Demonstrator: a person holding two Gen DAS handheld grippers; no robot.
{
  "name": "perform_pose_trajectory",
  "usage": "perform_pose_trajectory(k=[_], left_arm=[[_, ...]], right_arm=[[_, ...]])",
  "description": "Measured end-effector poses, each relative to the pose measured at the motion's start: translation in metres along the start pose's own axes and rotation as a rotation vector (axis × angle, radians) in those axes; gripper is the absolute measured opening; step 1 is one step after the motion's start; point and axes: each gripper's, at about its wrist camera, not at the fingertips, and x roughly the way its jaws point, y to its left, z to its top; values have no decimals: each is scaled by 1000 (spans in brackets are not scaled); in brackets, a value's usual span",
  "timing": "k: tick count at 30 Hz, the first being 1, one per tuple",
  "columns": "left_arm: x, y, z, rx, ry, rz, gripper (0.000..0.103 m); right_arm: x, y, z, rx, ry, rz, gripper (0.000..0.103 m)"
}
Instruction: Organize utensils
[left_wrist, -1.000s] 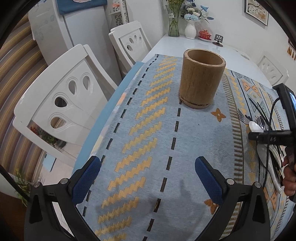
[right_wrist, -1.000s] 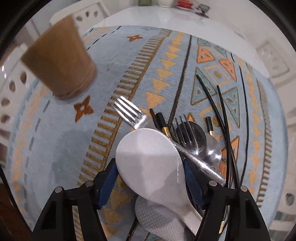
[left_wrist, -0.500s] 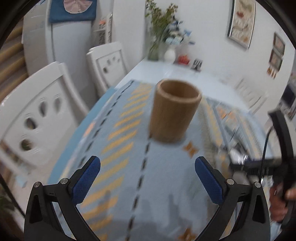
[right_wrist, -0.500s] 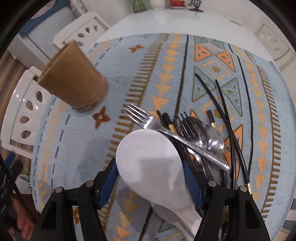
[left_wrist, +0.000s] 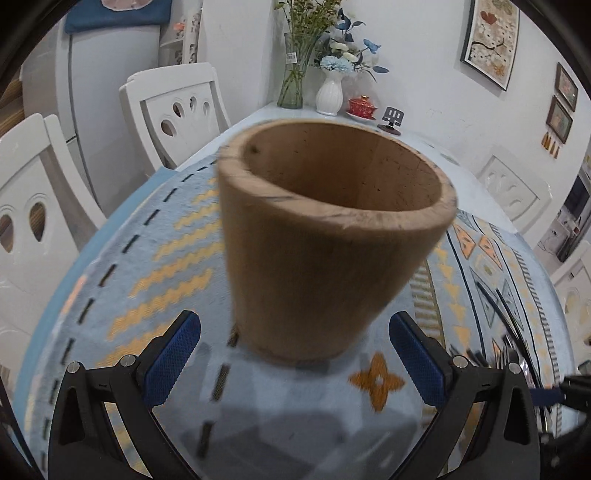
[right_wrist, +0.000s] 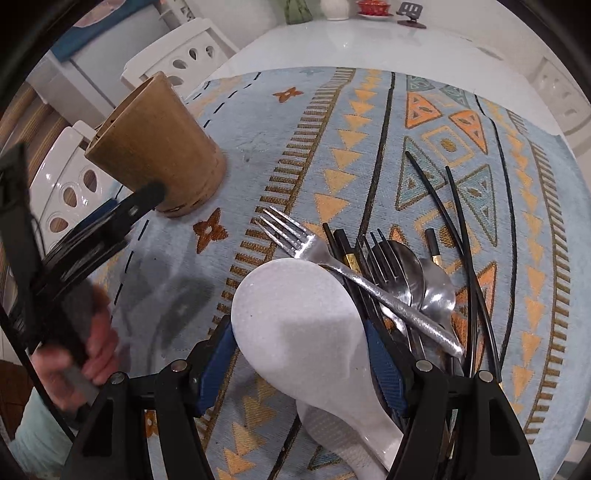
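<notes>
On blue cloth (right_wrist: 258, 122): one wooden cup (left_wrist: 325, 236) between spread left gripper (left_wrist: 295, 363); right gripper (right_wrist: 301, 365) clamping one white paddle (right_wrist: 299, 317).

The wooden holder (left_wrist: 325, 240) hides the cloth behind it in the left wrist view, and its floor cannot be seen past the rim. Its near edge and the dashed stripes below it are smeared by blur. At the lower right of that view, the utensil pile (left_wrist: 506, 354) is a blurred dark tangle, cut by the frame edge. In the right wrist view, the white rice paddle (right_wrist: 299, 325) covers the lower ends of the forks and chopsticks (right_wrist: 458, 229); its handle runs out of frame at the bottom. A second white paddle (right_wrist: 328, 424) beneath shows only a textured patch. The person's left hand (right_wrist: 88, 350) is blurred, partly behind its gripper's body.
</notes>
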Motion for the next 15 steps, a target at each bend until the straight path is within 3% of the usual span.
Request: perform_pose_trajectory(k=[8,9,11,15], left_arm=[[26,-10,14,-9,1,76,103],[27,-12,15,5,-4,85,97],[24,-16,14,35,-17,91,97],[16,-9,12,28,-30,45,96]], right_arm=[[2,-15,3,7,19,31,68],[2,-16,3,8,21,34,68],[2,-18,3,6,19,30,68],[1,-20,2,11,17,25,68]])
